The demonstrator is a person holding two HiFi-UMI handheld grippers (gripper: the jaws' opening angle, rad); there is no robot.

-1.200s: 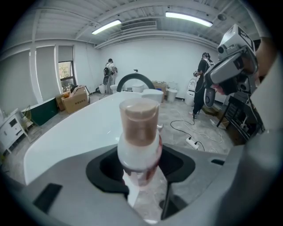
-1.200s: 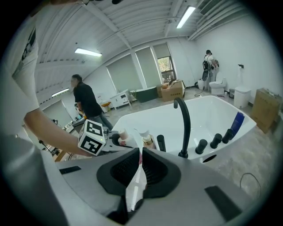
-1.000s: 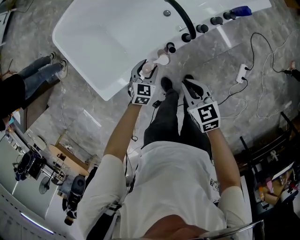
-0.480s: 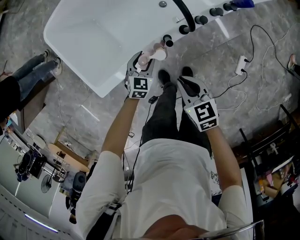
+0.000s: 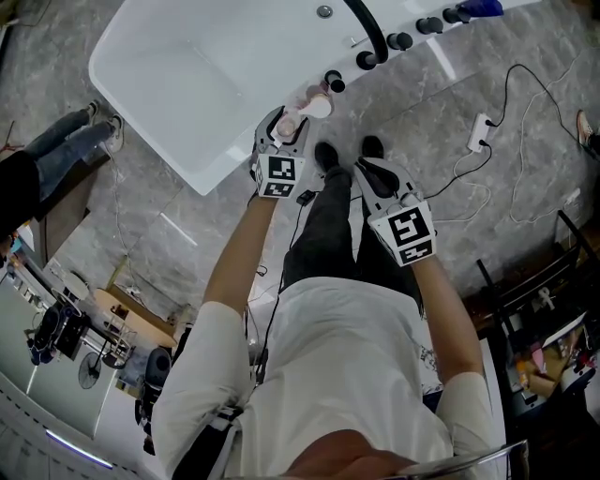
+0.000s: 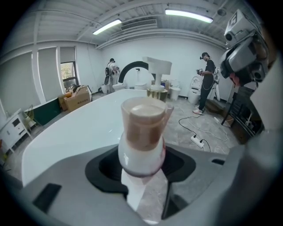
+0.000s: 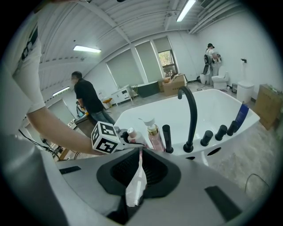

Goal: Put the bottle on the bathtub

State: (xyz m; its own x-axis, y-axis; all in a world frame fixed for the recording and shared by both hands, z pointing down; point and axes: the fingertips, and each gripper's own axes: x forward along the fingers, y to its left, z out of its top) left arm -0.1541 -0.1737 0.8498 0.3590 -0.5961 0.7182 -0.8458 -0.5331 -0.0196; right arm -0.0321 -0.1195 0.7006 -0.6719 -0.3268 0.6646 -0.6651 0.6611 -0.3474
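A white bottle with a pinkish-brown cap (image 5: 289,120) (image 6: 141,132) (image 7: 129,134) stands upright between the jaws of my left gripper (image 5: 286,126) (image 6: 142,164), at the near rim of the white bathtub (image 5: 187,84). The jaws are shut on its body and have just been opening a little, with the bottle still between them. Whether its base rests on the rim I cannot tell. My right gripper (image 5: 371,172) (image 7: 138,160) hangs to the right over the floor. It is shut and holds nothing.
A pink pump bottle (image 5: 319,103) (image 7: 154,134) stands on the rim right beside the held bottle. Beyond it are a black faucet (image 5: 367,33) (image 7: 191,117), black knobs (image 5: 401,40) and a blue bottle (image 5: 483,7). A power strip (image 5: 480,136) lies on the floor. A person (image 5: 56,150) stands at the left.
Only the head view has shifted a little. Both grippers and the bottle keep their places by the tub rim.
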